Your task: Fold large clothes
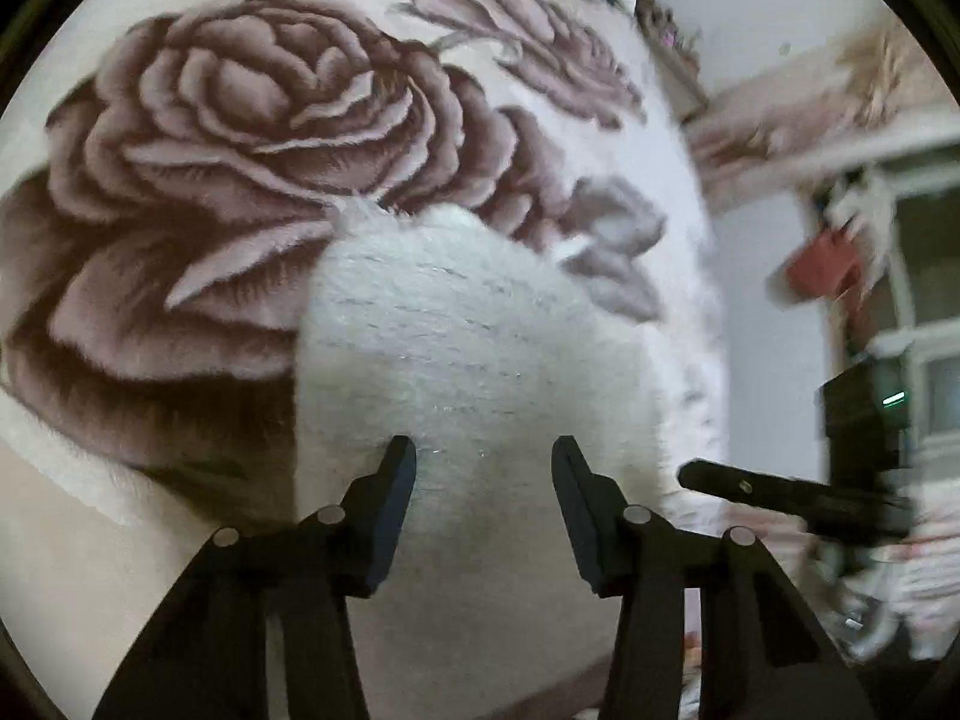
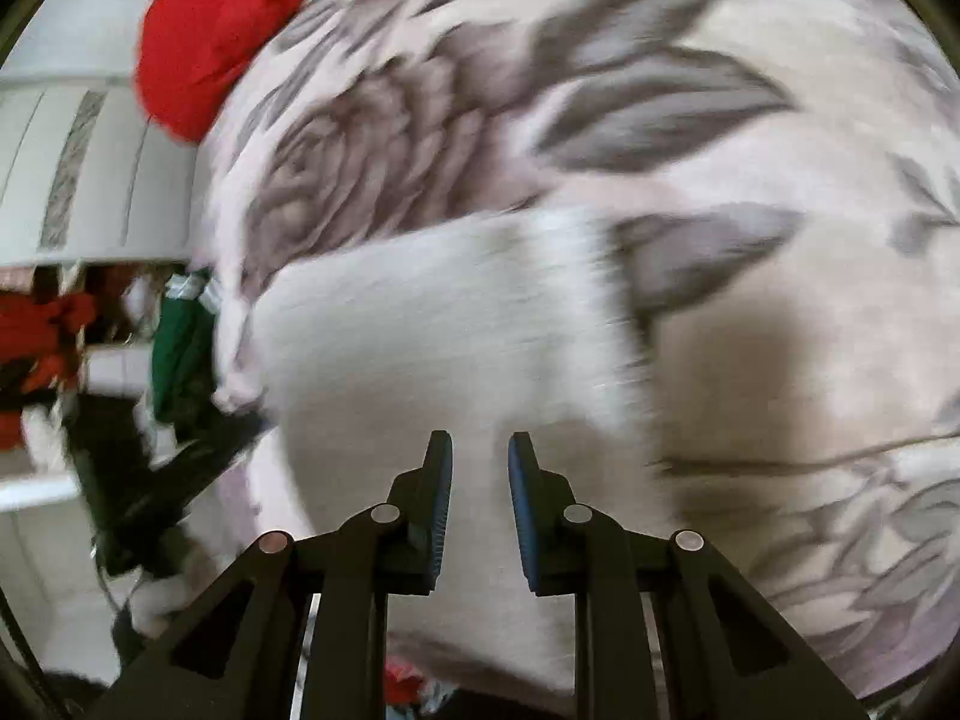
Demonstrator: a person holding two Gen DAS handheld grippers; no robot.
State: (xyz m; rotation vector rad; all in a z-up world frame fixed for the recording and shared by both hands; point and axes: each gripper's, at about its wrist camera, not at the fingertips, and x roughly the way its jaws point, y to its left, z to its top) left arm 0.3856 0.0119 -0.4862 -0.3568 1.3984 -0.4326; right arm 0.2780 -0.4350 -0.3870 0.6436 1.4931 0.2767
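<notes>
The left gripper has its two black fingers spread wide apart, with nothing between them, and it hangs just above a fluffy white garment that fills the space directly ahead of and beneath the fingertips. The garment is a thick, fuzzy knit with faint horizontal ribbing, and it lies on a cream blanket printed with large brownish-pink roses, which spreads ahead and to the left of this gripper. To its right, a black finger of the right gripper reaches in, blurred, toward the garment's right edge; whether it touches the fabric cannot be told. In the right wrist view, the right gripper is also open, its fingers parted by a narrower gap and holding nothing, with blue ridged pads on the inner faces. The same white garment lies ahead of and under these fingertips, blurred, on the rose blanket, which extends ahead and to the right. Far ahead to the left sits a bright red cloth. To the left, beyond the blanket's edge, hang a green garment and more red fabric, both blurred.
</notes>
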